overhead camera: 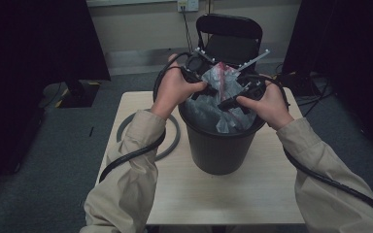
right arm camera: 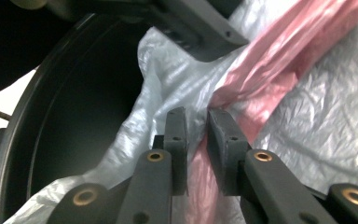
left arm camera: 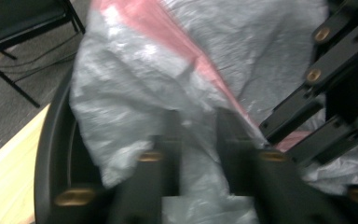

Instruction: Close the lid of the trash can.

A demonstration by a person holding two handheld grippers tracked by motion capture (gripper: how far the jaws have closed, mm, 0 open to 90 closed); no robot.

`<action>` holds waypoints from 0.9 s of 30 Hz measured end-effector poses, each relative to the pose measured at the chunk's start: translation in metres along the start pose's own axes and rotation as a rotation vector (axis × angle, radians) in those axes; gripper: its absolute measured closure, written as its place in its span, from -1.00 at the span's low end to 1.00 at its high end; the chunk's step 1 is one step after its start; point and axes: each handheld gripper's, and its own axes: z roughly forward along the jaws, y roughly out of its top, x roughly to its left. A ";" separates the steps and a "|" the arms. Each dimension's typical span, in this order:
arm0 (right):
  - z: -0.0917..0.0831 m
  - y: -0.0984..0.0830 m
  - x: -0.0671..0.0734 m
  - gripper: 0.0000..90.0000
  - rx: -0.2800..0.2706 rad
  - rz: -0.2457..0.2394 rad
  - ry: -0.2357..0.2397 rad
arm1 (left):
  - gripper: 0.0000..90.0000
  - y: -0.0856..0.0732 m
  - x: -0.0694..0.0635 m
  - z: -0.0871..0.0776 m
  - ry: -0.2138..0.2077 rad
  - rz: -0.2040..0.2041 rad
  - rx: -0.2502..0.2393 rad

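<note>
Inside the black bin (overhead camera: pixel 219 150), a crinkled grey bag (overhead camera: pixel 209 109) shows a pink drawstring (overhead camera: pixel 223 73).

Beyond my work I see a grey ring (overhead camera: pixel 171 145) lying flat on the bench (overhead camera: pixel 223 194), and a black folding chair (overhead camera: pixel 229 36) behind it.

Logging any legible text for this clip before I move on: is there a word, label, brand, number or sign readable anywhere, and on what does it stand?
None can be read.
Black bin: no label visible.
Clear plastic bag with its pink drawstring band: no print visible.
Wall socket plate: too small to tell any marking.
Folding chair and wooden table: no lettering visible.
</note>
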 end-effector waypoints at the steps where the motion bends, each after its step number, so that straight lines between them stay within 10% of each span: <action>1: -0.001 -0.001 0.001 0.70 -0.001 0.000 -0.004 | 0.86 -0.001 0.001 0.000 0.002 -0.007 0.006; 16: -0.021 0.006 -0.018 0.23 -0.069 0.049 -0.139 | 1.00 -0.017 0.003 -0.019 -0.053 -0.003 0.055; 27: 0.001 0.019 -0.012 0.46 -0.018 0.029 -0.047 | 1.00 -0.020 0.003 -0.019 -0.071 -0.004 0.037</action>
